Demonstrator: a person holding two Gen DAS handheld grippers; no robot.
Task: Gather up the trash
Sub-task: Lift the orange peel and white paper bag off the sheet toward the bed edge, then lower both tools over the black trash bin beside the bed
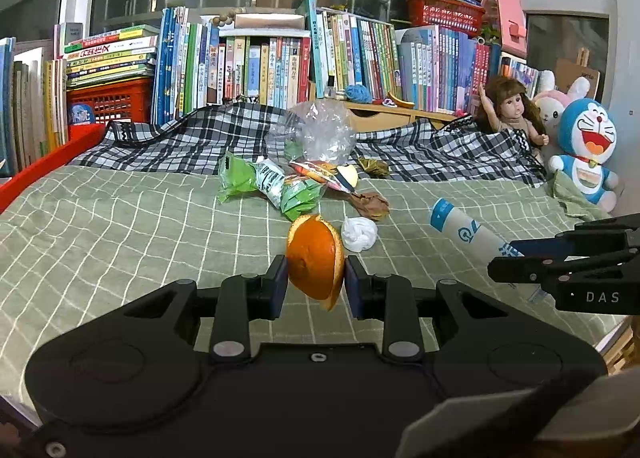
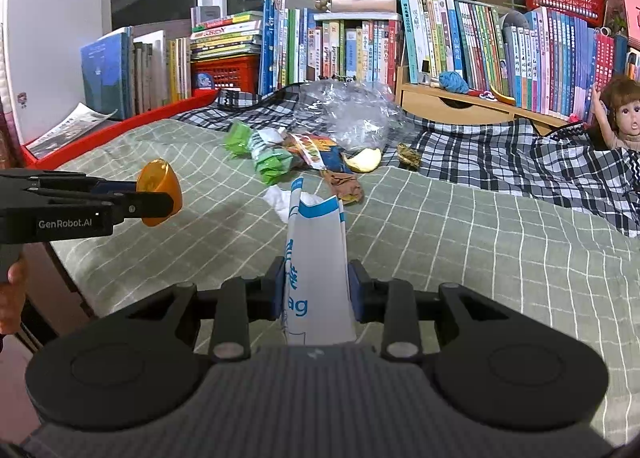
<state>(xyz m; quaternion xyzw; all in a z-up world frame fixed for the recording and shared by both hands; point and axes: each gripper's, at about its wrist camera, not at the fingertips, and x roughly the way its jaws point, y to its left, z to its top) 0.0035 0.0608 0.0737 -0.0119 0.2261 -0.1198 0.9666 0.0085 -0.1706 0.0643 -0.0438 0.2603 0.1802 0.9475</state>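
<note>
My left gripper (image 1: 316, 282) clamps orange peel (image 1: 314, 258); right gripper (image 2: 316, 286) clamps paper bag (image 2: 316, 258); wrapper pile (image 1: 288, 182) at 12 o'clock uncollected.

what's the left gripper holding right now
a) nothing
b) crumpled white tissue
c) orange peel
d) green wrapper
c: the left gripper has its fingers pressed on either side of the orange peel, held above the green blanket, while the tissue and green wrapper lie on the bed.
</note>
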